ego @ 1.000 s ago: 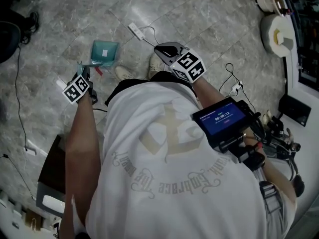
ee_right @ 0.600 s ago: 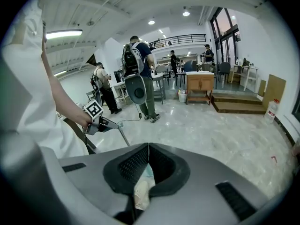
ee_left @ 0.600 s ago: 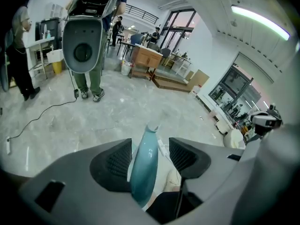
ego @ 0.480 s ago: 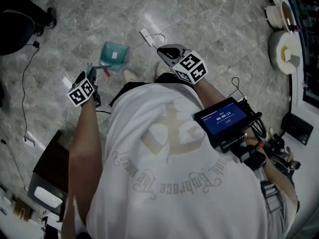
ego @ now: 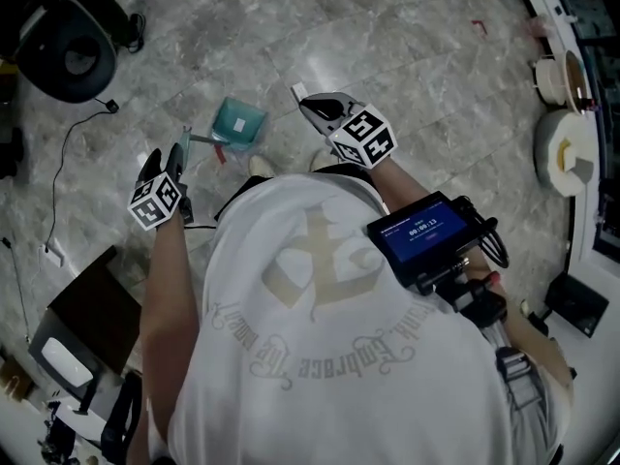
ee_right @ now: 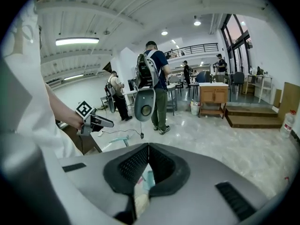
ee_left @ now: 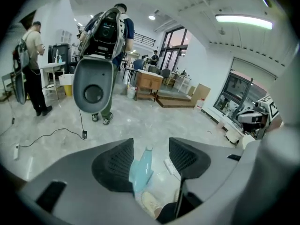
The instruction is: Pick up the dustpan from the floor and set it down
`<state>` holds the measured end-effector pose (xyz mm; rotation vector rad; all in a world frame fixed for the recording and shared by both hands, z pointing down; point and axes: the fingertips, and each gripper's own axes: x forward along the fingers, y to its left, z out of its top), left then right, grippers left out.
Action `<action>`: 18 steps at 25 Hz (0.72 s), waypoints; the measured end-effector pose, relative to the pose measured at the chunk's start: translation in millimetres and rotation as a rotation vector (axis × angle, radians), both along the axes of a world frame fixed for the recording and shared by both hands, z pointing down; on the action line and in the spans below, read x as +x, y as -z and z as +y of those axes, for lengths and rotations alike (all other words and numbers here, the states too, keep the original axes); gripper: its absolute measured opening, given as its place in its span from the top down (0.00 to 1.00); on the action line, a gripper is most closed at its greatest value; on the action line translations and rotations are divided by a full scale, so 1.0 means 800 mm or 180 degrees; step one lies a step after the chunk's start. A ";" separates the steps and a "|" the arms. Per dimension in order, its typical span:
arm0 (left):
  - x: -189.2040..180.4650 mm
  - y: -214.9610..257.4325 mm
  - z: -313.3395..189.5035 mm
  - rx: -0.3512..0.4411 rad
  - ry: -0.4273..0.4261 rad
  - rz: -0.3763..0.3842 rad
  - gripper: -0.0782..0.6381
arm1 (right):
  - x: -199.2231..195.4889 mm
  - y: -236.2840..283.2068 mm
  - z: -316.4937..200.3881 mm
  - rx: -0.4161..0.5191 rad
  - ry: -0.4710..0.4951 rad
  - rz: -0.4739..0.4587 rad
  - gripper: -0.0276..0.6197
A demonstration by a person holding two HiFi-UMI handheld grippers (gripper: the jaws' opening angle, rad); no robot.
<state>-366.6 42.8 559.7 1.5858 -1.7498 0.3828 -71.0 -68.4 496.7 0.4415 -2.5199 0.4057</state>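
The grey marbled stone floor (ego: pixel 407 56) spreads out under me, and my white T-shirt with a pale printed emblem (ego: pixel 320 289) fills the lower part of the head view. A black device with a lit blue screen (ego: pixel 421 232) sits on my right forearm. A thin black cable (ego: pixel 60 163) trails over the floor on my left.

The small teal plastic dustpan (ego: pixel 239 122) lies on the floor just ahead of my pale shoe (ego: pixel 260 166), its handle pointing toward my left side.

My left gripper (ee_left: pixel 151 151) hangs above the dustpan and points down at a slant. Its jaws have just been opening and now stand spread wide. The dustpan shows through the gap between them, but neither pad presses on it.

My right gripper (ee_right: pixel 148 146) is to the right of the dustpan, apart from it. Its jaws are pressed together at the tips, with nothing pinched between them. A sliver of the teal dustpan and a shoe show through the gap behind its pads.

A white power strip (ego: pixel 298 91) lies on the floor just beyond the tip of my right gripper in the head view.
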 end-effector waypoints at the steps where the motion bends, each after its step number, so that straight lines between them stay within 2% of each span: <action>1: -0.001 0.010 0.006 0.0065 0.0048 -0.0017 0.55 | -0.007 0.005 0.001 0.0032 0.0055 -0.0042 0.93; 6: 0.013 0.056 0.026 0.0423 0.0143 -0.0060 0.61 | -0.041 0.035 0.010 0.0183 0.0347 -0.0282 0.93; 10: 0.038 0.080 0.033 0.0652 0.0114 -0.0052 0.70 | -0.055 0.055 0.022 0.0237 0.0512 -0.0450 0.93; 14: 0.083 0.099 0.051 0.0797 -0.0040 0.0059 0.83 | -0.047 0.056 0.050 0.0171 0.0572 -0.0492 0.93; 18: 0.112 0.112 0.056 0.0883 -0.0178 0.0093 0.87 | -0.049 0.059 0.054 0.0219 0.0650 -0.0522 0.93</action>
